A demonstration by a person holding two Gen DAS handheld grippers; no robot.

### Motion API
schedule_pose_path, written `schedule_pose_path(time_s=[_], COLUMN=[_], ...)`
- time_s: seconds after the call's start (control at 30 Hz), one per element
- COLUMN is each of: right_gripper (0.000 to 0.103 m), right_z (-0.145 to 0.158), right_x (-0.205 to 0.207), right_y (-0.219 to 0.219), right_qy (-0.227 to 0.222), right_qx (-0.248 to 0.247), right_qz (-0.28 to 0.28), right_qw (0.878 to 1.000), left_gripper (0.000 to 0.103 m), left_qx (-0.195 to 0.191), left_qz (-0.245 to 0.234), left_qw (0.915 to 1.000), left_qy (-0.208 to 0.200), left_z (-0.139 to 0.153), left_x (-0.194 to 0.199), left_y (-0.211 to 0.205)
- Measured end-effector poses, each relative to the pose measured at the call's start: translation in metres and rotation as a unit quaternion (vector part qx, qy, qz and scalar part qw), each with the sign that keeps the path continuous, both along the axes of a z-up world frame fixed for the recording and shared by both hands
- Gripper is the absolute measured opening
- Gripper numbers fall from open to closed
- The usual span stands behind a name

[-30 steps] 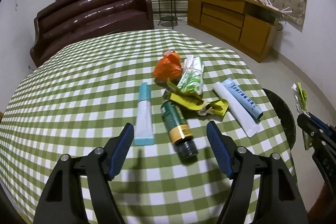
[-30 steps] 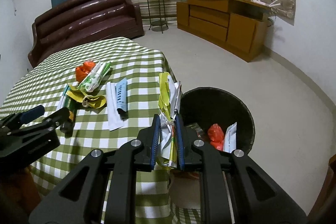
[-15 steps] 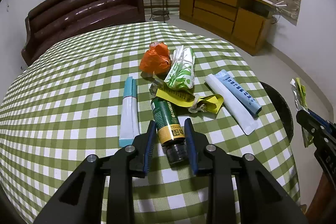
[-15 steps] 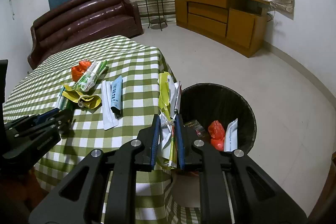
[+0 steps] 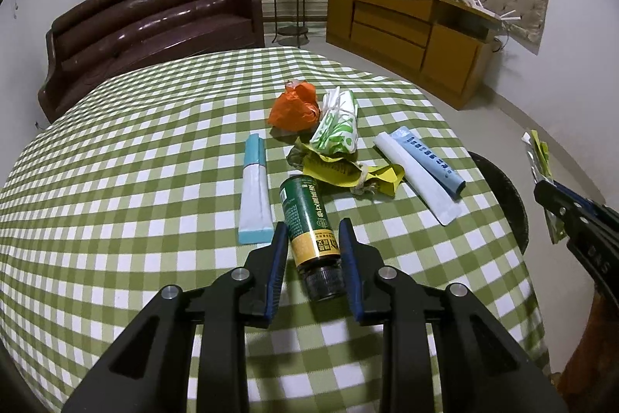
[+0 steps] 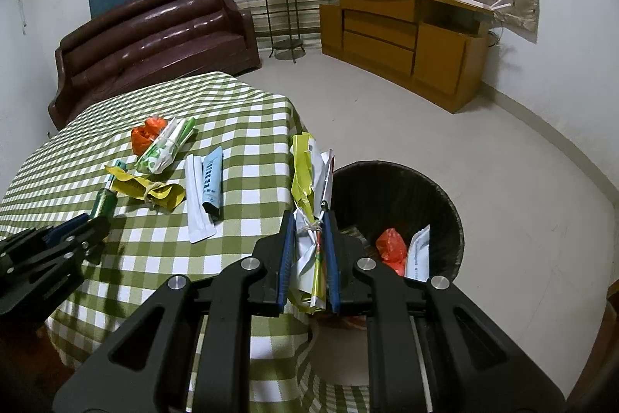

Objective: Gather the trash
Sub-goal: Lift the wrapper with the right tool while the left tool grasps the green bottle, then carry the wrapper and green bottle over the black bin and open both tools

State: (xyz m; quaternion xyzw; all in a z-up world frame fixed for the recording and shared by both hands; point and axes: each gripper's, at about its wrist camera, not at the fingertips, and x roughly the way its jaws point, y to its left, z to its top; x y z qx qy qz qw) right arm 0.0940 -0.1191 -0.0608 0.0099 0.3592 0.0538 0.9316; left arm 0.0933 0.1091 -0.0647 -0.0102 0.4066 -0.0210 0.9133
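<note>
A green bottle with a yellow band and black cap lies on the checked tablecloth. My left gripper is shut on it, one blue pad on each side near the cap end. The right wrist view shows the same bottle and left gripper at the left. My right gripper is shut on a tied bundle of yellow and white wrappers. It holds the bundle beside the table edge, at the near rim of the black bin.
More trash lies past the bottle: an orange bag, a green-white packet, a yellow wrapper, a blue-white tube and two tubes. The bin holds an orange bag. A brown sofa stands behind the table.
My left gripper's jaws went from wide open to closed around the green bottle, and it moved slightly in toward it. The right gripper and its bundle kept still.
</note>
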Motion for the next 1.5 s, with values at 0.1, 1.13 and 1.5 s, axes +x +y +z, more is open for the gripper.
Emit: schedule_pose_path(time_s=[0.1, 1.13, 1.5], right_gripper=[0.015, 0.015, 0.015], right_z=[0.002, 0.004, -0.007], right_x=[-0.002, 0.017, 0.035], right_y=[-0.003, -0.079, -0.097], right_qy=[-0.003, -0.028, -0.022], right_qx=[-0.002, -0.017, -0.005], right_qz=[-0.004, -0.076, -0.081], right_qw=[1.000, 0.997, 0.996], left_gripper=[0.028, 0.028, 0.028], left_qx=[-0.001, 0.003, 0.021], left_qz=[-0.003, -0.115, -0.134], left_qw=[1.0000, 0.9916, 0.9899], left_qy=[-0.008, -0.058, -0.043], left_z=[0.005, 0.026, 0.011], left_x=[-0.008, 0.040, 0.060], left_y=[0.003, -0.115, -0.154])
